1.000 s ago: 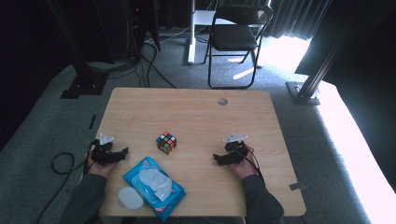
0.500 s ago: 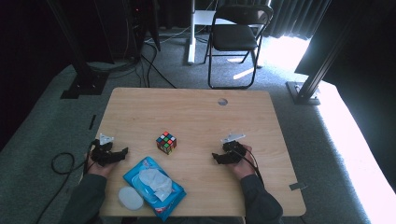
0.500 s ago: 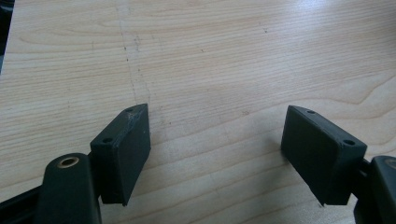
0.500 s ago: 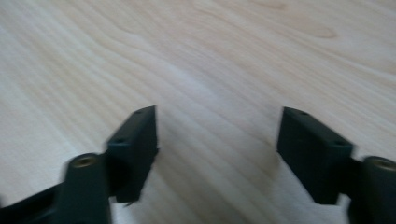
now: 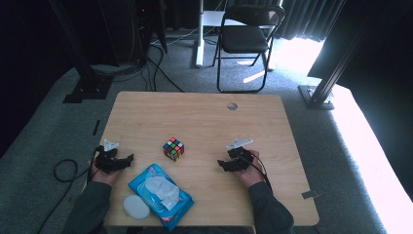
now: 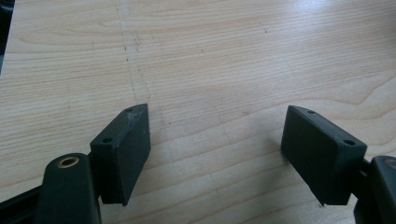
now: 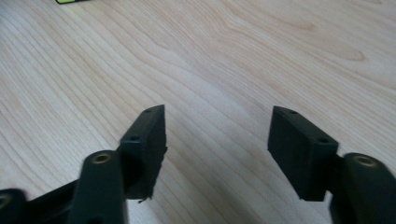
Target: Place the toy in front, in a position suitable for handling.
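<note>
A Rubik's cube stands on the wooden table, a little left of centre. My left gripper rests near the table's left edge, held in a hand, with its jaws pointing right toward the cube. In the left gripper view the gripper is open over bare wood. My right gripper lies right of the cube, jaws pointing left at it. Its own view shows the right gripper open with nothing between the fingers and a yellow-green sliver at the top edge.
A blue pack of wet wipes lies at the front left, with a white oval lid beside it. A round cable hole sits at the table's far side. A folding chair and cables stand beyond the table.
The right gripper has slid slightly left toward the cube. The left gripper and the cube have stayed where they were.
</note>
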{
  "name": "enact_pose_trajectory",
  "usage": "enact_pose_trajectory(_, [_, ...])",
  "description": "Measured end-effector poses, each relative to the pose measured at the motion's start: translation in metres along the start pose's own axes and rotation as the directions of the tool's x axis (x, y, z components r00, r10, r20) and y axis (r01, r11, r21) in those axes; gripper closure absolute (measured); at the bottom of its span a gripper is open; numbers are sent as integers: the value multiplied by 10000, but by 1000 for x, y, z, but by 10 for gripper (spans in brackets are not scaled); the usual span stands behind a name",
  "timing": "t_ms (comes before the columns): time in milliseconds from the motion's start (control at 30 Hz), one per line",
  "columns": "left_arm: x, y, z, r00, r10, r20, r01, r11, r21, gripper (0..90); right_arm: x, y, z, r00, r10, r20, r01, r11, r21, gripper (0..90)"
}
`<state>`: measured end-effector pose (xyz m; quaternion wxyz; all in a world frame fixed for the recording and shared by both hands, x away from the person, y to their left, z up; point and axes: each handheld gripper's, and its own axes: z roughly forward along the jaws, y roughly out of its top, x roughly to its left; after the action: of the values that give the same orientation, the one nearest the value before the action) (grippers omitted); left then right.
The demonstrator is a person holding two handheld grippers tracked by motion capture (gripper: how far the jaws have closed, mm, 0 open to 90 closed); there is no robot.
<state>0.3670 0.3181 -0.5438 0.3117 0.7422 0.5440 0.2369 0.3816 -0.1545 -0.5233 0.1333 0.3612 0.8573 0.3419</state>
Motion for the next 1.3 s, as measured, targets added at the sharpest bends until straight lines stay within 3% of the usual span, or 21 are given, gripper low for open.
enact_pose_trajectory(267, [0, 0, 0, 10000, -7, 4, 7, 10000, -12, 243, 8, 10, -2, 9995, -291, 109, 294, 9993, -234, 311])
enact_pose_trajectory(567, [0, 0, 0, 10000, -7, -12, 7, 10000, 6, 243, 13, 21, -3, 9996, -275, -88, 270, 9981, -557, 318])
enact_pose_trajectory(733, [0, 0, 0, 10000, -6, -12, 6, 10000, 5, 243, 19, 31, -3, 9984, -539, -141, 526, 9957, -765, 326])
enact_pose_trajectory(1300, [0, 0, 0, 10000, -11, -20, 11, 10000, -5, 244, 32, 52, 4, 9955, -938, -135, 920, 9907, -1001, 325])
